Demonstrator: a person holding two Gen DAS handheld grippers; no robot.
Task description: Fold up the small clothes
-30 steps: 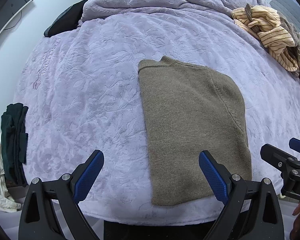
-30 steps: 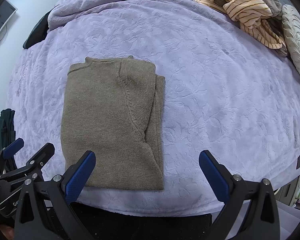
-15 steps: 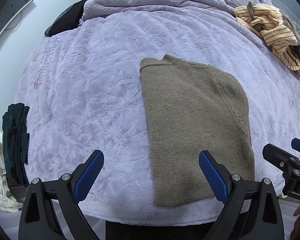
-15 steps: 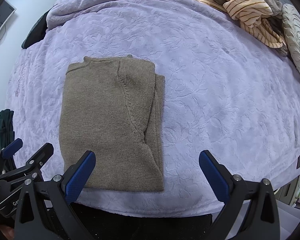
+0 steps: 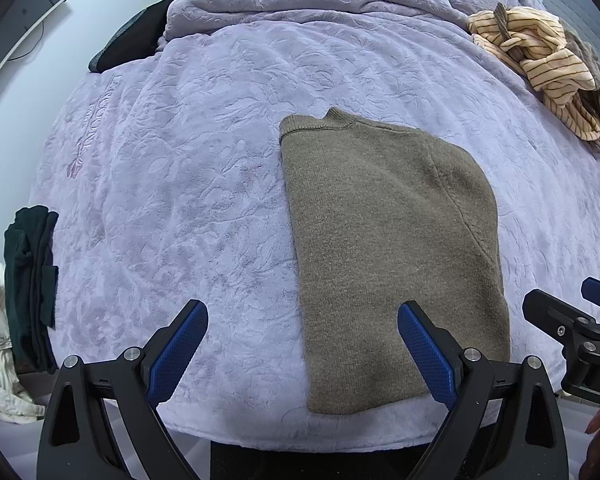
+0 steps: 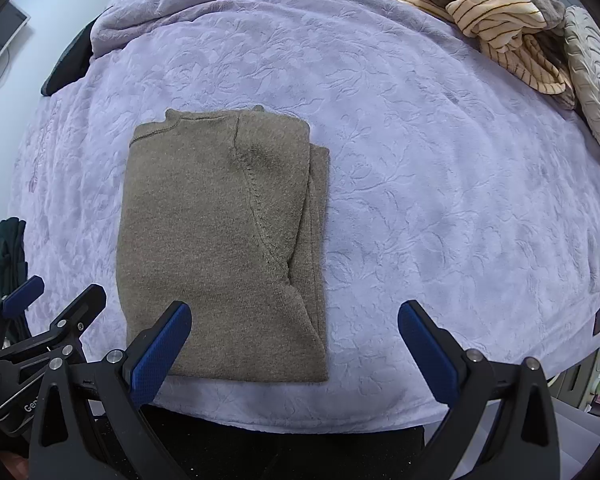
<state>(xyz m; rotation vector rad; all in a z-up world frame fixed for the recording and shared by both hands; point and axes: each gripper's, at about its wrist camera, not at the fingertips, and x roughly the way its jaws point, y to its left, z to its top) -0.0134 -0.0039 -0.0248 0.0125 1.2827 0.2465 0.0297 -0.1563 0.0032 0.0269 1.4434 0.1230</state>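
Olive-brown knit sweater (image 6: 220, 240) folded flat on lavender embossed bedspread (image 6: 440, 180), left gripper (image 5: 302, 350) and right gripper (image 6: 294, 350) spread wide, empty, striped garment (image 6: 496, 16) well apart

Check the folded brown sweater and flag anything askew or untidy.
On the brown sweater, a lower layer pokes out in a strip along the right edge beyond the top fold, so the sides don't line up. Otherwise it lies flat on the lilac blanket.
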